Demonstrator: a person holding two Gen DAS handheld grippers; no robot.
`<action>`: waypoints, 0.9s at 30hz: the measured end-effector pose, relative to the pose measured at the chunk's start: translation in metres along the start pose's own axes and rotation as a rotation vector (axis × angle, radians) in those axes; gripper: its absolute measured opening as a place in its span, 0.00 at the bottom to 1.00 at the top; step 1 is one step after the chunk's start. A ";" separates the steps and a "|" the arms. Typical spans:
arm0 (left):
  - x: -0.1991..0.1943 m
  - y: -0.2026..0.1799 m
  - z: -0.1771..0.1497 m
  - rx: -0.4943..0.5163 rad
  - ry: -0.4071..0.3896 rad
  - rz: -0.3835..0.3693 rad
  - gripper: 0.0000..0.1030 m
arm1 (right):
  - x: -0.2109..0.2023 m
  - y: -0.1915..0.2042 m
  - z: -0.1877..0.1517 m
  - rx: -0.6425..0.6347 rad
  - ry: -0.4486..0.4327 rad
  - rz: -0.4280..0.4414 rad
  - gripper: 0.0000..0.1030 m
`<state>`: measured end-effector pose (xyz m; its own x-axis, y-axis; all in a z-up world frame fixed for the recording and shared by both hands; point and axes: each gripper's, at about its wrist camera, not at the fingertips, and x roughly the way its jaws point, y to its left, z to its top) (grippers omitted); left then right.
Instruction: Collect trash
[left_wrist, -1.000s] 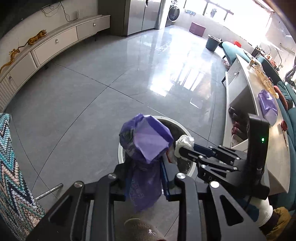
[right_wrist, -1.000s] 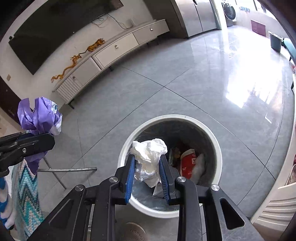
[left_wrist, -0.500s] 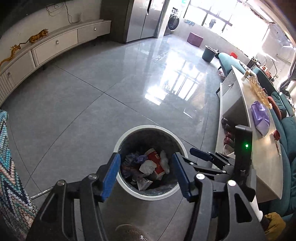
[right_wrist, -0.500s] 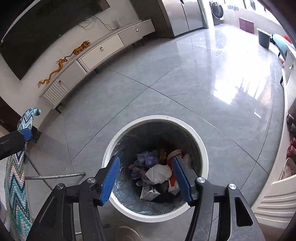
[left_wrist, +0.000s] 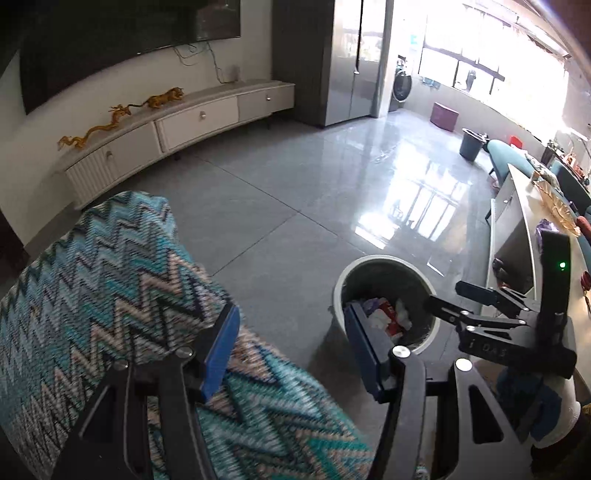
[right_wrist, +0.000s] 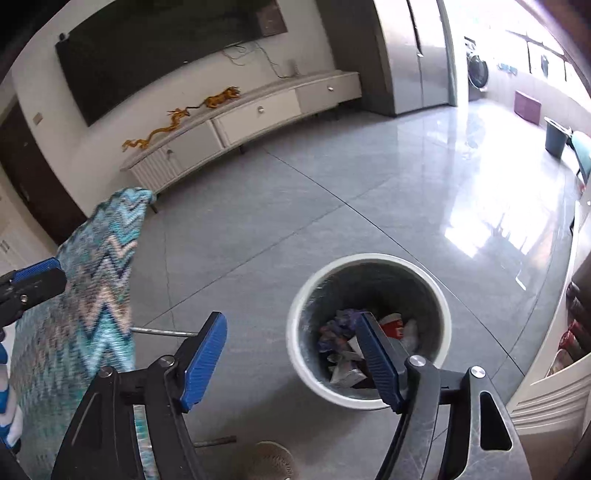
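Over the grey floor, in the left wrist view, we hold the left gripper (left_wrist: 291, 350) with its blue pads spread wide and nothing between them. A zigzag-patterned cloth (left_wrist: 110, 295) fills the lower left, passing under the left pad. The bin (left_wrist: 384, 295) stands to the right on the floor, white-rimmed, with trash (left_wrist: 388, 317) lying inside it. The right gripper (left_wrist: 443, 299) reaches in from the right, its tips over the bin's far edge; from this side we cannot tell how far apart its fingers stand. A long table (left_wrist: 532, 229) runs along the right edge, with something purple on it, too small to make out.

In the right wrist view, the right gripper (right_wrist: 291, 354) plainly has its jaws apart and empty. The bin (right_wrist: 303, 314) sits just beyond the right pad, and the trash (right_wrist: 347, 343) in it is a mix of purple, white and red pieces resting at the bottom. The cloth (right_wrist: 92, 288) hangs at left, with the left gripper's tip beside it.

We judge a drop step finished: both tongs are empty and the rubbish lies in the bin. The next move calls for us to turn toward whatever litter remains, perhaps on the table, and line open jaws around it before closing.
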<state>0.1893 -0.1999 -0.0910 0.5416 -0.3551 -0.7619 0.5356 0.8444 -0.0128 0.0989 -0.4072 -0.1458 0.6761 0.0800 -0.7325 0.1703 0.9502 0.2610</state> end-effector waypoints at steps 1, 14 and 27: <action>-0.009 0.010 -0.006 -0.013 -0.014 0.017 0.56 | -0.003 0.009 0.000 -0.015 -0.003 0.006 0.72; -0.101 0.142 -0.102 -0.228 -0.097 0.267 0.62 | -0.027 0.163 -0.020 -0.274 -0.065 0.105 0.87; -0.154 0.201 -0.155 -0.374 -0.170 0.486 0.69 | -0.017 0.236 -0.041 -0.393 -0.116 0.084 0.99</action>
<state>0.1137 0.0868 -0.0768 0.7778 0.0709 -0.6245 -0.0428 0.9973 0.0599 0.0978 -0.1718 -0.0977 0.7561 0.1486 -0.6374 -0.1598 0.9863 0.0404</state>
